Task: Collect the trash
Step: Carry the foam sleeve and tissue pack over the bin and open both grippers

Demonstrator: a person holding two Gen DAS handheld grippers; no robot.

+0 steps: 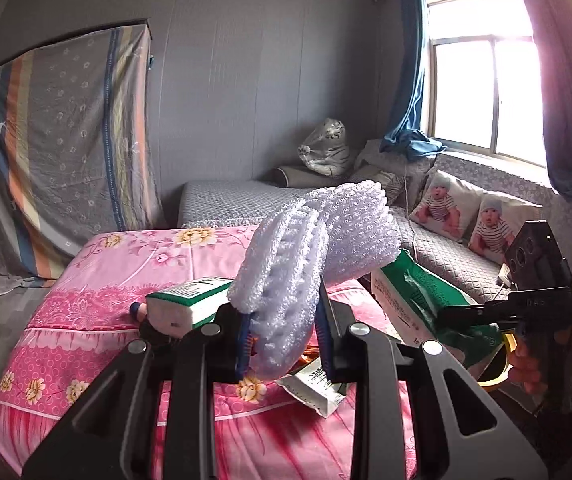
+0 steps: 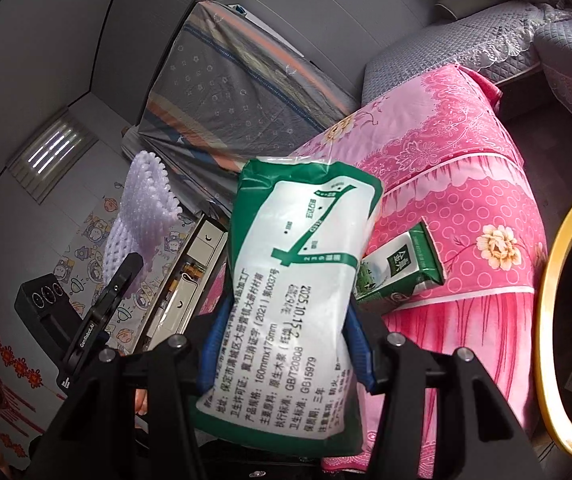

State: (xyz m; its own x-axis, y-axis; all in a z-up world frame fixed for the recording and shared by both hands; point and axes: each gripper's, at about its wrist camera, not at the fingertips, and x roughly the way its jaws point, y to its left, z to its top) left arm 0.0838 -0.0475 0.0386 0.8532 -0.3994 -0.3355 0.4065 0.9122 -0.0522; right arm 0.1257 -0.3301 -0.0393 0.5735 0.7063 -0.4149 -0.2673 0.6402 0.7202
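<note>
My left gripper (image 1: 286,336) is shut on a white foam fruit net (image 1: 309,252) and holds it above the pink flowered bed cover (image 1: 126,280); the net also shows in the right wrist view (image 2: 138,216). My right gripper (image 2: 282,344) is shut on a green and white tissue pack wrapper (image 2: 297,280), also seen at the right of the left wrist view (image 1: 425,308). A green milk carton (image 2: 401,272) lies on the pink cover. In the left wrist view a carton (image 1: 190,308) lies behind the net and a flattened one (image 1: 317,388) lies below it.
A round bin with a yellow rim (image 2: 557,320) stands at the right, next to the pink bed. A grey quilted sofa (image 1: 445,256) with baby-print cushions (image 1: 441,204) runs under the window. A striped sheet (image 1: 66,152) covers furniture at the left wall.
</note>
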